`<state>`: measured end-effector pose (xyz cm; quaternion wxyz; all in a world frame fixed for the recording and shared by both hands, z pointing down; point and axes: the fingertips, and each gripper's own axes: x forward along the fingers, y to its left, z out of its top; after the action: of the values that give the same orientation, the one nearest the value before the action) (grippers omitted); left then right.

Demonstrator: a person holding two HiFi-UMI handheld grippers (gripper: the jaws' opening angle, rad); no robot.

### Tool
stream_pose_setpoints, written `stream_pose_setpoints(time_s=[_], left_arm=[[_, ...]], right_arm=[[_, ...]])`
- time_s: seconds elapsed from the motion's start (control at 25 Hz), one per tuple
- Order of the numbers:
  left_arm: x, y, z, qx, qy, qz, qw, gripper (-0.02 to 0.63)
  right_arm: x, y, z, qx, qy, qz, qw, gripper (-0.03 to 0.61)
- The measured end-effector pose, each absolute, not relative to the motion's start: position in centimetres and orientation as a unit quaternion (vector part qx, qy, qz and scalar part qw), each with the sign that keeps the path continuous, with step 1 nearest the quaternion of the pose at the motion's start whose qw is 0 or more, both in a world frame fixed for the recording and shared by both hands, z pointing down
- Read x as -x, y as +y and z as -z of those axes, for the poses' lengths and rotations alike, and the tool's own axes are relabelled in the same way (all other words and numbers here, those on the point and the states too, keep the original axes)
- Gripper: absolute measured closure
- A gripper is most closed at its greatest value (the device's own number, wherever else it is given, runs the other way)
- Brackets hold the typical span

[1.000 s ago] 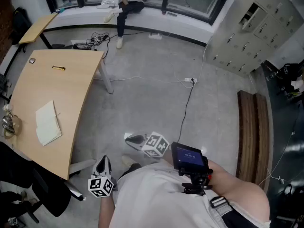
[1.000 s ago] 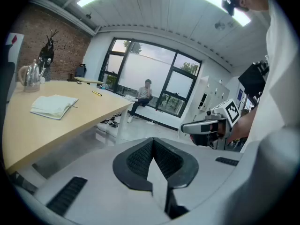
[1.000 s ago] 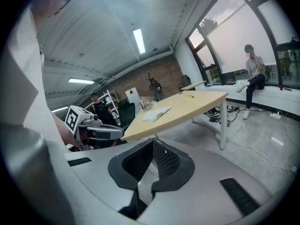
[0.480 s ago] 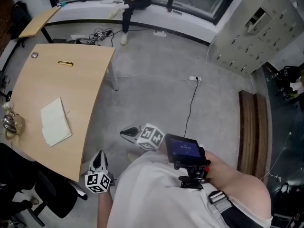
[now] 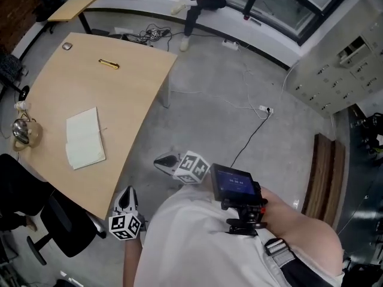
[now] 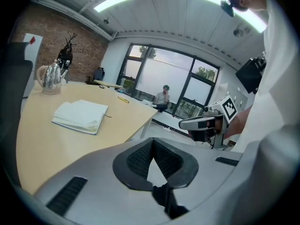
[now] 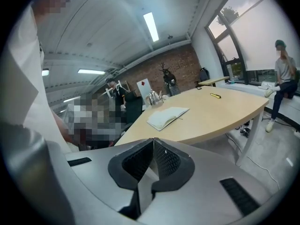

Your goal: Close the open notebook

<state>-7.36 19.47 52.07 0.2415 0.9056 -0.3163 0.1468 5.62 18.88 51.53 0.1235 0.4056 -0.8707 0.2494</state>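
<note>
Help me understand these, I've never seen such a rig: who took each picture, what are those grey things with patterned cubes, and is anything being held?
No robot here: a person carries a hand-held two-jaw tool in each hand, and the patterned cubes are part of those tools. The top-down picture comes from a camera on the person's head. It shows the left tool and the right tool, both beside the wooden table. The other two pictures come from a camera riding on each tool, looking along its jaws. Both pairs of jaws are together with nothing between them, so nothing is held. On the table lie an open notebook, a yellow pen and a metal kettle near its edge. Neither tool touches the notebook.
</note>
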Motion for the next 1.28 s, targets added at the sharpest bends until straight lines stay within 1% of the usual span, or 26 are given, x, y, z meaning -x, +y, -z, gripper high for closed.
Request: stream_pose_setpoints(time_s=[0.2,0.52,0.96,1.28], left_arm=[[7.9,17.5,-52.3,-0.888,-0.353,-0.152,0.251,0.609],[6.4,12.2,-51.5,-0.858,-0.406,-0.164,0.269,0.609],[4.7,4.3,-51.2,-0.815,-0.481,-0.173,0.271,0.609],[4.0,1.7,-51.0,-0.792,-0.519,-0.174,0.271,0.609]], right_arm=[[-4.9,15.7,-51.7,-0.366,-0.887,-0.254,0.124,0.565],[-7.3,8.6,-51.0,-0.321,-0.902,-0.260,0.122,0.565],[-8.8,0.6,-52.2,-0.232,-0.927,-0.258,0.142,0.565],[-8.9,-3.1,-52.1,-0.186,-0.940,-0.246,0.143,0.565]])
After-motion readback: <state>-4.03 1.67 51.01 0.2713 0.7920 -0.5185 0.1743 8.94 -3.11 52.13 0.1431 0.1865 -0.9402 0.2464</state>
